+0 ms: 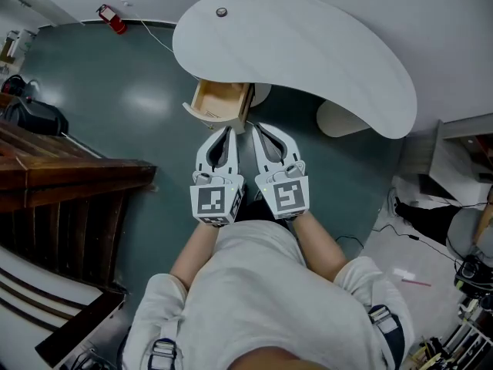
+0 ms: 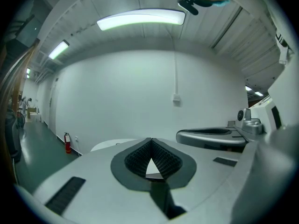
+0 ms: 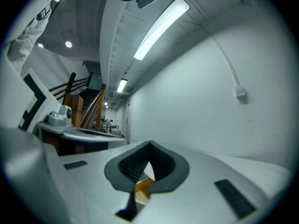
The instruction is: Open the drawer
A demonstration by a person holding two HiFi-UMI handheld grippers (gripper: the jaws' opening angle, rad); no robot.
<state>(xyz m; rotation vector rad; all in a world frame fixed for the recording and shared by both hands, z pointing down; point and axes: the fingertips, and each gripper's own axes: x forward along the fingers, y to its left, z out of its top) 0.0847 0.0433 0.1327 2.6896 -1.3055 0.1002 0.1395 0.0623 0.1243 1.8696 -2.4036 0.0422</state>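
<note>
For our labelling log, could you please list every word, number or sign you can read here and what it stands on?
No text here is readable.
Marker cubes: square black-and-white patterns only, no words.
Fire extinguisher: label too small to read.
Sleeve: dark marks, too blurred to read.

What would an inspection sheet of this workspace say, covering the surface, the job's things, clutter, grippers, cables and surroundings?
Surface: white curved tabletop, bare except for a small dark round fitting.
Job's things: light wooden drawer under the tabletop, standing open; nothing seen in the part that shows.
Clutter: nothing seen on the tabletop.
Grippers: left gripper and right gripper side by side, pointing toward the drawer, jaws together, nothing held.
Cables: thin white cable on the floor by the wall; dark cables on the floor at right.
Surroundings: dark green floor, red fire extinguisher by the wall, dark wooden staircase at left.
</note>
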